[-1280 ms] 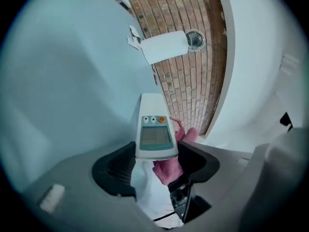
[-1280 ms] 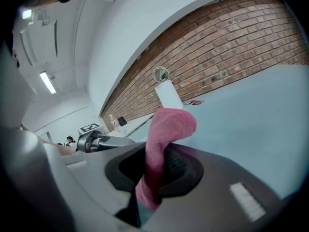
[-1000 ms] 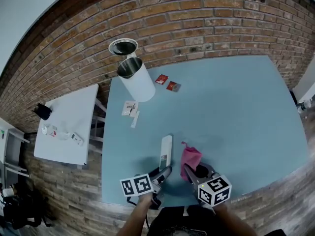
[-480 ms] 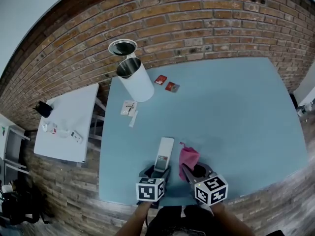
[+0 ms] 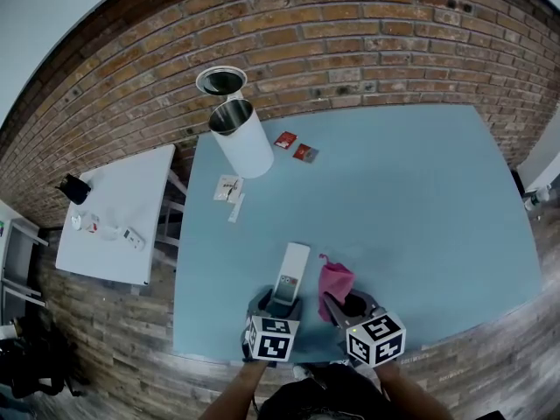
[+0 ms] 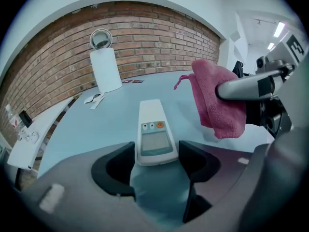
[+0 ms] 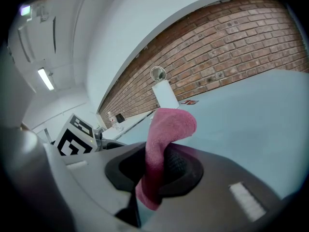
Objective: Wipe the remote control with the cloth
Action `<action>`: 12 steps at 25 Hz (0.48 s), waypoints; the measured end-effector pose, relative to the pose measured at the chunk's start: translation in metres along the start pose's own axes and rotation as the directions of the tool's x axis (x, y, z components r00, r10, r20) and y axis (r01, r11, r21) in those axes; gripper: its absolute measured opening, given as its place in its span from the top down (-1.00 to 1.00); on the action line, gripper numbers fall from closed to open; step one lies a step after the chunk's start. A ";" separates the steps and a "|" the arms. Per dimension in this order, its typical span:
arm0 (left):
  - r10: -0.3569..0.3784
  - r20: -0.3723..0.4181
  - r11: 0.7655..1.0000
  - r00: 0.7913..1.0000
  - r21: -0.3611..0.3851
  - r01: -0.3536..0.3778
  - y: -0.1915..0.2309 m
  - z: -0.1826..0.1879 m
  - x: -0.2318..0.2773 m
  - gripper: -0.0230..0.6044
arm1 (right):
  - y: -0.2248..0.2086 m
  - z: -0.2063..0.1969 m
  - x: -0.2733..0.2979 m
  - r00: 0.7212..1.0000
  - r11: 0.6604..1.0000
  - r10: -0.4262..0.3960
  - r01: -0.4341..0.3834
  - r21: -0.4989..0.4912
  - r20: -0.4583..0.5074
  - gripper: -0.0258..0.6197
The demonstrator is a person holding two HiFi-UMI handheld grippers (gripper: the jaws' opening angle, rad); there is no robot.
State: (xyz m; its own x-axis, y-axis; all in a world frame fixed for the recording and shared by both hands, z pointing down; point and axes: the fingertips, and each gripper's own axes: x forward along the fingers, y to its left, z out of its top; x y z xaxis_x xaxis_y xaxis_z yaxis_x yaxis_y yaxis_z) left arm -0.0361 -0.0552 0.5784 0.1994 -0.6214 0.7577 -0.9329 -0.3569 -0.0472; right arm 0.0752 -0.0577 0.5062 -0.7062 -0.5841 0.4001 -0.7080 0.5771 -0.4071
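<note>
A white remote control (image 5: 291, 269) lies flat and face up on the blue table (image 5: 411, 199), near its front edge. My left gripper (image 5: 278, 303) sits at the remote's near end. In the left gripper view that end (image 6: 153, 129) lies between the jaws, which are opening, with a thin gap at the right pad. My right gripper (image 5: 343, 304) is just to the right, shut on a pink cloth (image 5: 335, 278). The cloth (image 7: 161, 139) stands up out of the jaws and droops over. From the left gripper view the cloth (image 6: 215, 98) hangs beside the remote without touching it.
A white cylindrical bin (image 5: 241, 138) with its round lid (image 5: 220, 81) stands at the back left by the brick wall. Two red packets (image 5: 297, 147) and paper cards (image 5: 230, 191) lie near it. A white side table (image 5: 122, 217) stands to the left.
My left gripper has rolled upright, its marker cube swinging from the left to the top. The remote went from standing on its edge to lying flat. The right gripper and cloth stayed put.
</note>
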 end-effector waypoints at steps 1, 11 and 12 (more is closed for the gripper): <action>-0.007 0.013 1.000 1.000 -0.001 0.007 0.000 0.002 -0.002 -0.02 | 0.002 -0.001 -0.001 1.000 1.000 -0.006 0.006 0.000 0.000 0.72; -0.090 0.243 0.992 0.966 -0.065 0.109 -0.013 0.030 -0.066 0.25 | 0.048 -0.006 -0.009 0.999 0.998 -0.043 0.044 -0.035 0.021 0.72; -0.072 0.262 0.993 0.962 -0.073 0.095 -0.012 0.030 -0.073 0.35 | 0.055 -0.008 -0.010 0.999 0.998 -0.044 0.045 -0.044 0.020 0.72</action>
State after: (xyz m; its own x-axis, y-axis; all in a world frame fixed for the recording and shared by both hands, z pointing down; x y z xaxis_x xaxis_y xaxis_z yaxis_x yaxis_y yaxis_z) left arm -0.0309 -0.0267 0.5041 0.3380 -0.7549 0.5620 -0.9293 -0.3622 0.0725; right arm 0.0433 -0.0158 0.4861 -0.6738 -0.6207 0.4010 -0.7389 0.5744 -0.3523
